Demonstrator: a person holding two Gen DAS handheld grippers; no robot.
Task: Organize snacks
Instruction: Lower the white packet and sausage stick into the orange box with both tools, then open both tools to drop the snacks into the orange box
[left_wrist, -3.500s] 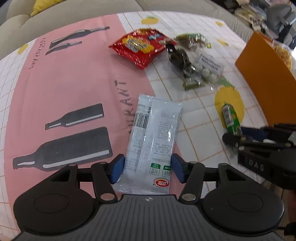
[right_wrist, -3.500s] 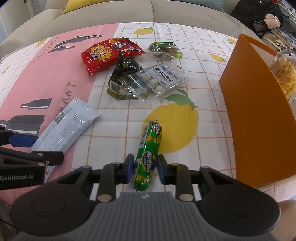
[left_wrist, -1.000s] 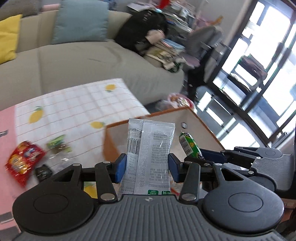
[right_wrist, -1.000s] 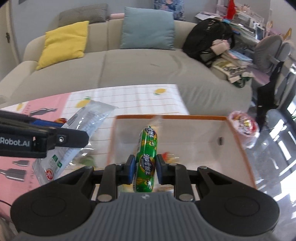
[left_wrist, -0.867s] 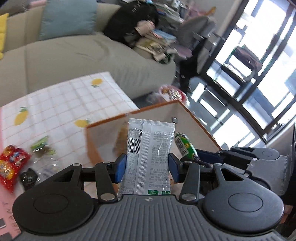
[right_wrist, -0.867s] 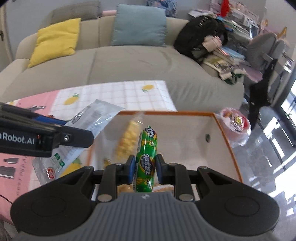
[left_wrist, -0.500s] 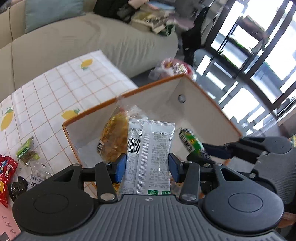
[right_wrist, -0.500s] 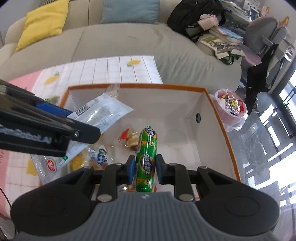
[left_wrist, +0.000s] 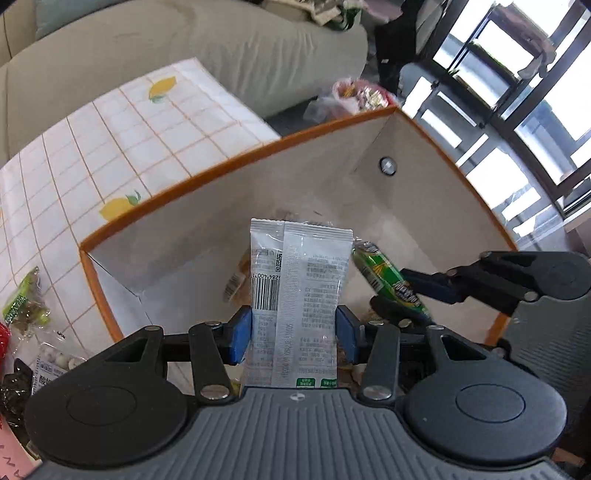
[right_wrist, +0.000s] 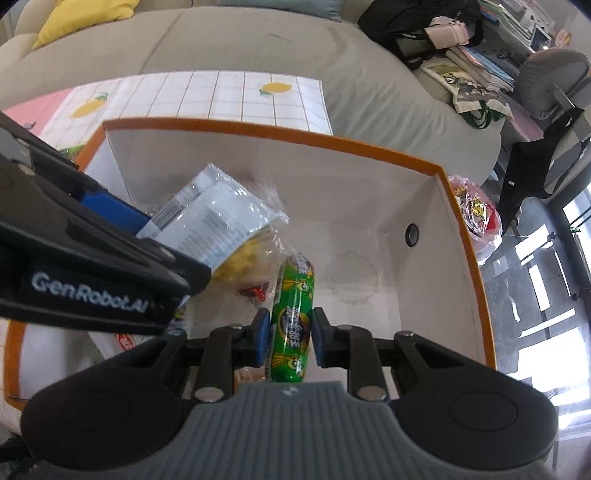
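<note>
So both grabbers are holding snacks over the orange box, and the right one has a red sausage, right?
Almost. The sausage in the right gripper is green, not red, as the right wrist view shows. The left gripper does hold a white packet over the orange box.

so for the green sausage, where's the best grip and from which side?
Mid-body, across its width, as the right tool grips it now. The green sausage is a slim, rounded stick, so pads squeezing the two long sides seat well; gripping end to end would slip. Come along its axis from the near end, leaving the far tip free to drop into the box.
</note>
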